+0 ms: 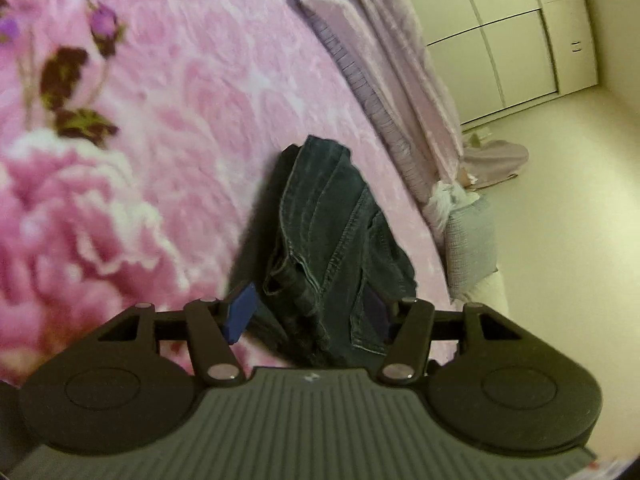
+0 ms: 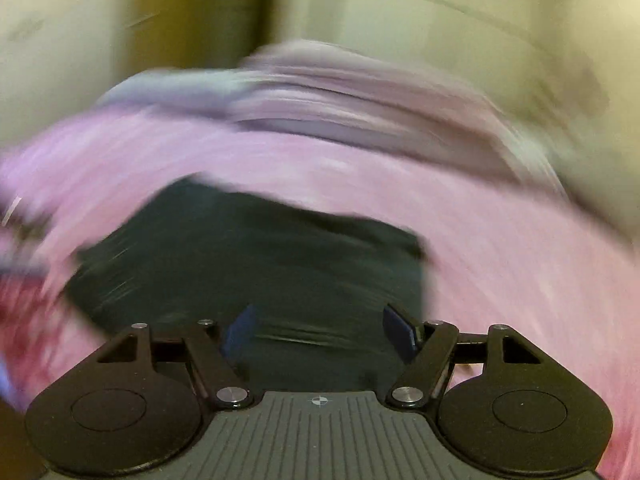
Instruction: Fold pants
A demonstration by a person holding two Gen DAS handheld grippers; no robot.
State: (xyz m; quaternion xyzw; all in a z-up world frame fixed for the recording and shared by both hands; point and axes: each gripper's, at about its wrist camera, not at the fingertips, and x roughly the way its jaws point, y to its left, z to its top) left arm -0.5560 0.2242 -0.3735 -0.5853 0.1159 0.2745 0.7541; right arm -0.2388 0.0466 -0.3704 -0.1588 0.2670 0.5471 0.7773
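Denim jeans (image 1: 332,248) bunch between my left gripper's (image 1: 308,312) spread fingers; my right gripper (image 2: 320,332) tilts down, fingers spread, above them.

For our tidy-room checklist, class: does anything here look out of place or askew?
Yes. A lilac cloth lies crumpled on the floor beside the bed, as if it slid off. The jeans sit bunched near the bed's edge, not yet a flat fold.

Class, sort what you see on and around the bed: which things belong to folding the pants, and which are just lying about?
Belongs to the job:
- dark jeans, bunched on the pink bedspread
- left claw, open
- right claw, open

Just lying about:
- lilac blanket at the bed's edge
- wardrobe
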